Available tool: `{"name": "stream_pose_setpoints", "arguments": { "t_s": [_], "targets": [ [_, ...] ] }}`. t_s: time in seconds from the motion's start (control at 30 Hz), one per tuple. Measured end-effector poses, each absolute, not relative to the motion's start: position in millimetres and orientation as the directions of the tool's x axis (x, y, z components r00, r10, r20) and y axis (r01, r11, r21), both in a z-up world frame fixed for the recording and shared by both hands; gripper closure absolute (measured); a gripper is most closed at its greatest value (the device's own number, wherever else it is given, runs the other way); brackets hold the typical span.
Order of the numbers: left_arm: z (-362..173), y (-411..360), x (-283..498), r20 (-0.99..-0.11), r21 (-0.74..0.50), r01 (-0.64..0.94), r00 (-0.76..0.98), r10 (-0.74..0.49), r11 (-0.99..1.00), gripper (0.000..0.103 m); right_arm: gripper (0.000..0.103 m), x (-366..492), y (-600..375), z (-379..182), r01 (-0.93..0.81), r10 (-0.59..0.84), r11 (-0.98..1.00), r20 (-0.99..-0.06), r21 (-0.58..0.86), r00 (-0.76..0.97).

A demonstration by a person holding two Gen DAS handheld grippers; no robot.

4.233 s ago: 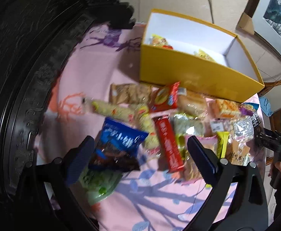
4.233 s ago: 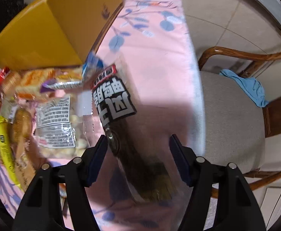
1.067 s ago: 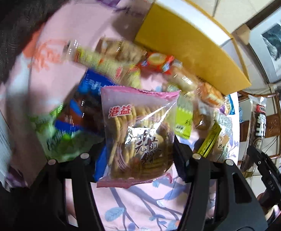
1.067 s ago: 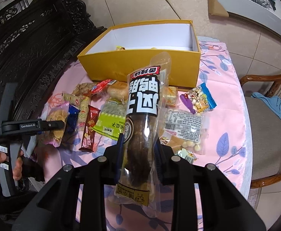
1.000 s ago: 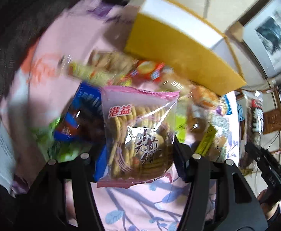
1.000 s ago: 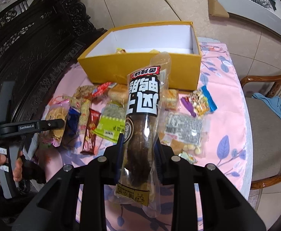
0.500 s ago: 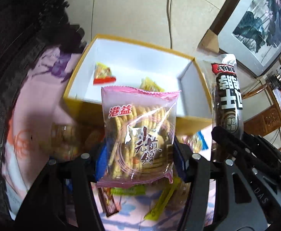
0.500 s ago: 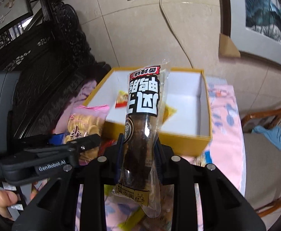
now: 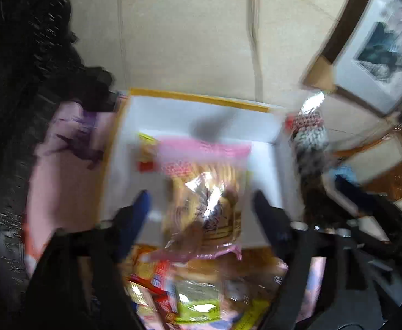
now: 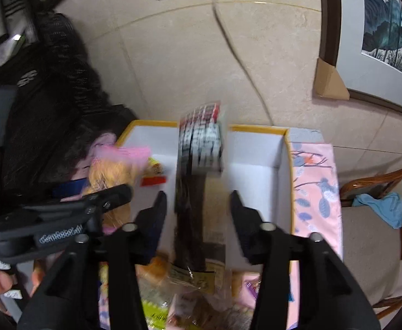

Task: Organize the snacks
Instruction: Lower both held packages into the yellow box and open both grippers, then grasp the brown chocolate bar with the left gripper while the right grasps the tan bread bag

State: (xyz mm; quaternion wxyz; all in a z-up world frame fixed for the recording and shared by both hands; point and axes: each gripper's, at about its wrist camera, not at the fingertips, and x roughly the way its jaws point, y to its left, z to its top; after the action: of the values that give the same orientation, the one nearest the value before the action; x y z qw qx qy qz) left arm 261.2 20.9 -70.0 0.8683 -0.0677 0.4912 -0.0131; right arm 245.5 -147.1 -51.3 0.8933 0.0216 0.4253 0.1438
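The yellow box (image 9: pixel 190 97) with a white inside stands on the pink tablecloth; it also shows in the right wrist view (image 10: pixel 258 129). My left gripper (image 9: pixel 201 203) is open over the box's near edge, and the pink pack of round crackers (image 9: pixel 203 181) is loose between its fingers, blurred and dropping. My right gripper (image 10: pixel 198 198) is open too, and the long dark duck-neck pack (image 10: pixel 198 162) is blurred between its fingers, over the box. A small red and yellow snack (image 10: pixel 154 176) lies in the box.
Several snack packs (image 9: pixel 195 299) lie on the pink tablecloth (image 10: pixel 316 192) in front of the box. Carved dark furniture (image 9: pixel 14 82) stands on the left. A wooden chair with a blue cloth (image 10: pixel 379 206) is on the right. The tiled wall is behind.
Both grippers have opened over the box. The cracker pack and the duck-neck pack have come loose and are falling towards the box. Both views have moved closer to the box.
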Motion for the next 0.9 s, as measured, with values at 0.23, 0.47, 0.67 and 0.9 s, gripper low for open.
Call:
{"name": "stream_pose_setpoints", "arguments": {
  "t_s": [0.23, 0.47, 0.67, 0.9],
  "targets": [
    [-72, 51, 244, -0.838, -0.144, -0.106, 0.542, -0.065, 0.984, 0.005, 0.048, 222, -164, -50, -0.272, 0.310, 0.945, -0.769, 0.183, 0.559],
    [-111, 74, 156, -0.860, -0.120, -0.199, 0.510, -0.002, 0.973, 0.005, 0.048, 115, -171, -127, -0.315, 0.370, 0.911, -0.862, 0.264, 0.347],
    [-154, 74, 89, -0.900, -0.073, -0.183, 0.435, 0.014, 0.980, 0.005, 0.056, 50, -190, -185, -0.241, 0.317, 0.937, -0.906, 0.253, 0.279],
    [-179, 58, 57, -0.932, -0.059, -0.140, 0.362, -0.004, 0.988, 0.005, 0.059, 53, -194, -211, -0.146, 0.314, 0.948, -0.912, 0.284, 0.264]
  ]
}}
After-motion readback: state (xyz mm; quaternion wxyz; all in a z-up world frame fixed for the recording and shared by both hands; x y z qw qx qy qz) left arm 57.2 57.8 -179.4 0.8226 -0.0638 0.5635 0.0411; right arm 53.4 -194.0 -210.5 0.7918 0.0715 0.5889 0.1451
